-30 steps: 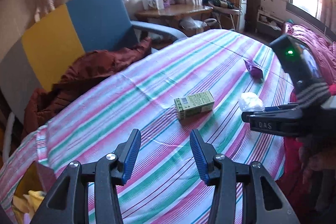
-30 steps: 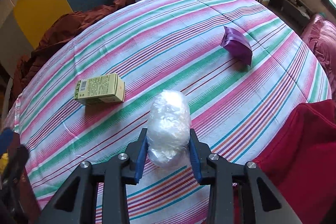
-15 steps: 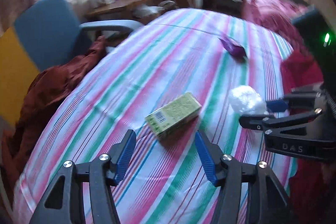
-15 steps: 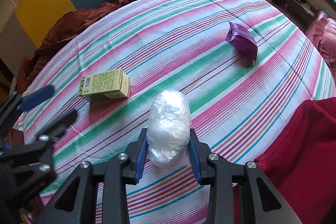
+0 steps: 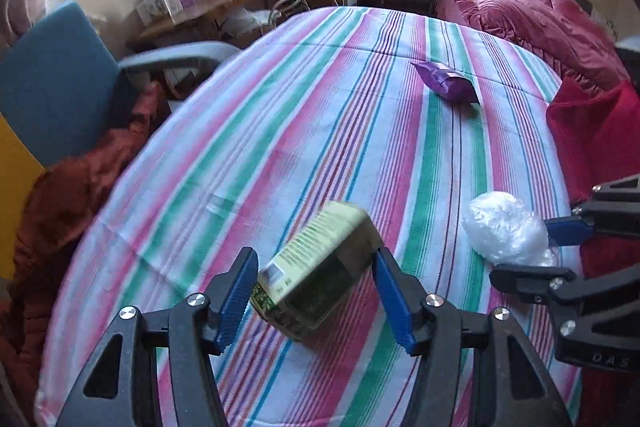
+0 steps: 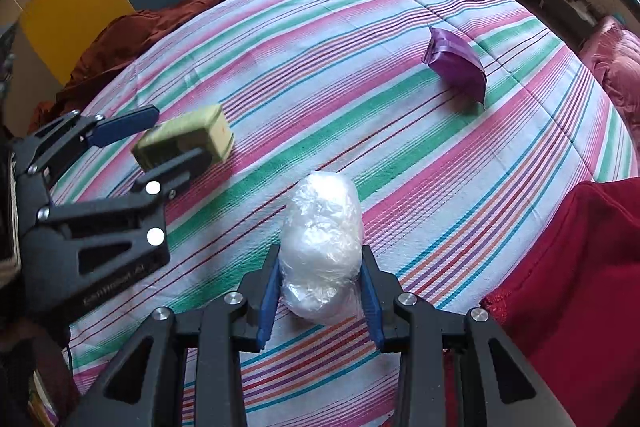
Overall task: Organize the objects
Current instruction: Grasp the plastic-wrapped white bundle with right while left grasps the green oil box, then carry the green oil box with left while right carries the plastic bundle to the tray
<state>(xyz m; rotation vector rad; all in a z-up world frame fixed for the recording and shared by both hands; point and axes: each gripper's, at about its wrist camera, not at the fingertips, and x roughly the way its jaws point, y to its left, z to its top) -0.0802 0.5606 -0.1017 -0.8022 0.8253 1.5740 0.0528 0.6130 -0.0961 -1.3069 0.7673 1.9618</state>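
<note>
- Left tongs [image 5: 314, 301]: jaws apart and just opened wider, now straddling the green box [image 5: 316, 273] low centre of the left wrist view. Box sits between the blue pads; the frame is blurred, so I can't tell whether either pad touches it, and I see no clamp.
- Right tongs [image 6: 320, 293]: clamped on the clear plastic bundle [image 6: 322, 247], bottom centre of the right wrist view. Pads press both sides of its lower half.
- Step in hand, my read: left side is lining up a grasp on the box while the right holds its bundle.
- Next move likely needs: close the left jaws squarely on the box's long faces. It lies skewed to the jaw line, so the wrist may need a small twist first or it will pivot out.
- Box: small carton, pale green, barcode on the end facing the camera, printed text on top. Looks rigid and light.
- Bundle: crumpled see-through film, oval, soft, and it will deform under the pads.
- Purple pouch [image 6: 456, 65]: upper right of the right wrist view, lying alone on the striped cloth [image 6: 320, 67], well apart from both tongs, not yet handled.
- Surface looks like a cloth-covered bed or mattress; can't tell for certain.
</note>
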